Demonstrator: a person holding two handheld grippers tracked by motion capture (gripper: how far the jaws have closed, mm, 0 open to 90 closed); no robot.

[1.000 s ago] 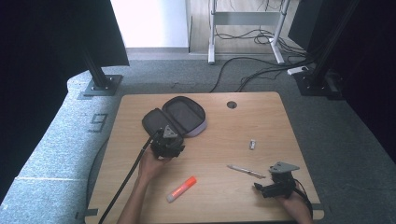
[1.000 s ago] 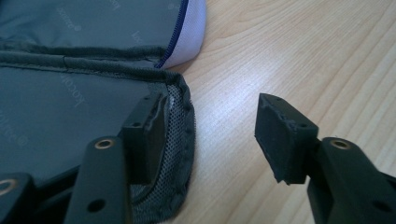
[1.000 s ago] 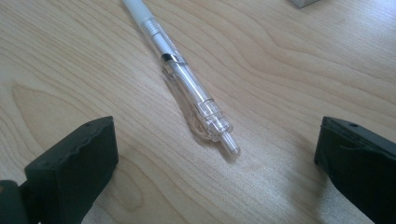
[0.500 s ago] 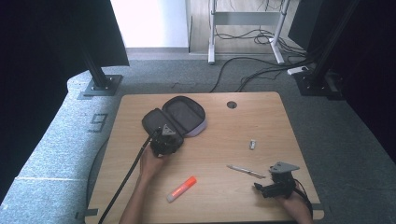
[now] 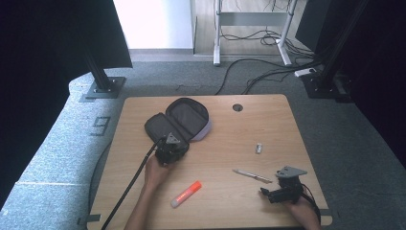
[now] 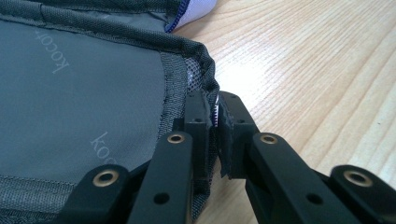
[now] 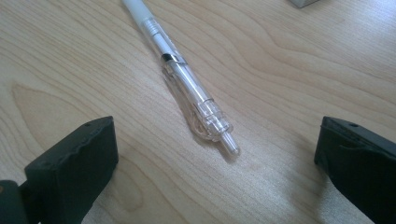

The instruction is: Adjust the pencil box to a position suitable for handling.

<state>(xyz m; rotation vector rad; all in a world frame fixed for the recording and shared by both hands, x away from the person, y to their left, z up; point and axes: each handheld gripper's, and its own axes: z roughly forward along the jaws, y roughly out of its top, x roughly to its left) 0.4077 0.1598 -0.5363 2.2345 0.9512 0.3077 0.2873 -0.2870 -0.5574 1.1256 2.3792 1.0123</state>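
Left gripper view shows the left gripper pinching the near rim of the open pouch, likely steadying it for loading. The right gripper, jaws spread wide and empty, faces the pen (its far end is cut off).

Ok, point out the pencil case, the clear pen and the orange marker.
pencil case (image 5: 184, 115), high view, inner lining of the open lid.
clear pen (image 7: 187, 88), right gripper view, middle of its barrel.
orange marker (image 5: 186, 193), high view, mid-body.

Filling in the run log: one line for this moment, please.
left gripper: shut on pencil case rim | right gripper: open, facing clear pen | highlighter: on table
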